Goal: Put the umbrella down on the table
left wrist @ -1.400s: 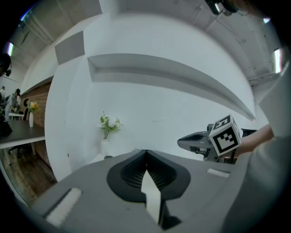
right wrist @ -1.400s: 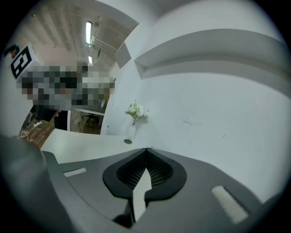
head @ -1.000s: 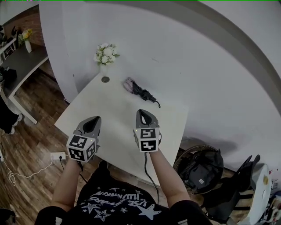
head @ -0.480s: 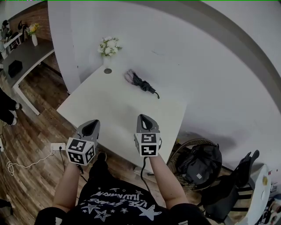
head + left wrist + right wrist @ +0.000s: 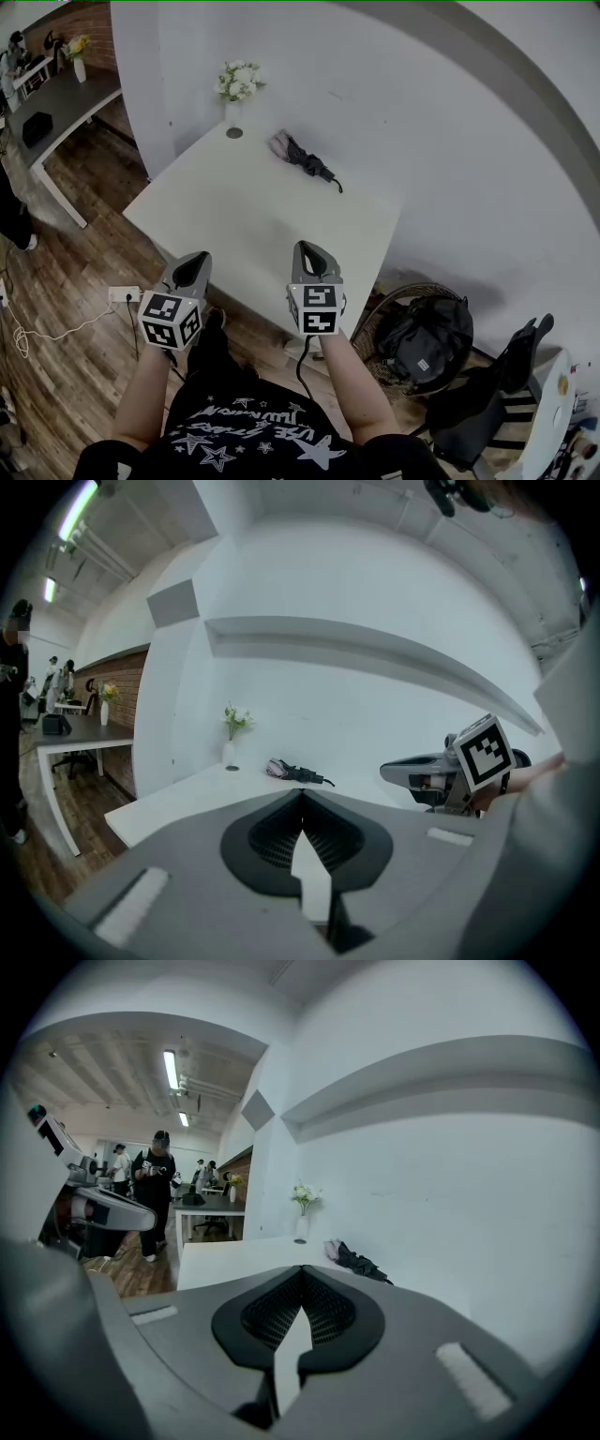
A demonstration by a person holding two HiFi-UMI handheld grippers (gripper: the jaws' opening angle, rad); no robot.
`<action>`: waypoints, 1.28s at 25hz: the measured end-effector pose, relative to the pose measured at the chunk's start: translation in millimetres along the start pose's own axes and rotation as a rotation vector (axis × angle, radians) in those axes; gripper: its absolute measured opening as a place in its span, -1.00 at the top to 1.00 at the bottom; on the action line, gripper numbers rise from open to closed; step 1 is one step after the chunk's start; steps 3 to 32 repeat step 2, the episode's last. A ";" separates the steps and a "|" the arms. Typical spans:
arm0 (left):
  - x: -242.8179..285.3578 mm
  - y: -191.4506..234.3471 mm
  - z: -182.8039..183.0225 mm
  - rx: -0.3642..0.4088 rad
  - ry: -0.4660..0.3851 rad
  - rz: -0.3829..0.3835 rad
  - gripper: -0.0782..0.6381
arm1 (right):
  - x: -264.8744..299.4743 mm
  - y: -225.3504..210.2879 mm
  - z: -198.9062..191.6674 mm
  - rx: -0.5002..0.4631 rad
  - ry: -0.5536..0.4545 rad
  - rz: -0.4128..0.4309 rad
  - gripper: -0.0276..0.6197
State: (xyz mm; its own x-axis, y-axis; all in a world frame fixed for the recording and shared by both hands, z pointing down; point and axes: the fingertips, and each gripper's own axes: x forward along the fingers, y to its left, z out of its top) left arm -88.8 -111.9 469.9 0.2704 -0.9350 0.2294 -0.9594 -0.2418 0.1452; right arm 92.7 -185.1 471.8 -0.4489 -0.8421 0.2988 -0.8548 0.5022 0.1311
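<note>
Head view looks down; both gripper views share the table [image 5: 253, 216].

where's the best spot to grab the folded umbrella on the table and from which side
Probably the dark bunched middle of the umbrella, jaws across its narrow width. It lies slantwise near the wall, so come from the open near side of the table.
</note>
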 end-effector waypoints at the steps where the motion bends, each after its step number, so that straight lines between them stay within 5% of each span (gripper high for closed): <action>1: -1.2 0.2 -0.7 -0.002 -0.001 0.001 0.77 | -1.0 1.0 -0.7 -0.002 0.002 0.001 0.87; 32: -2.4 0.4 -1.3 -0.003 -0.002 0.002 0.77 | -1.9 2.0 -1.4 -0.004 0.004 0.003 0.87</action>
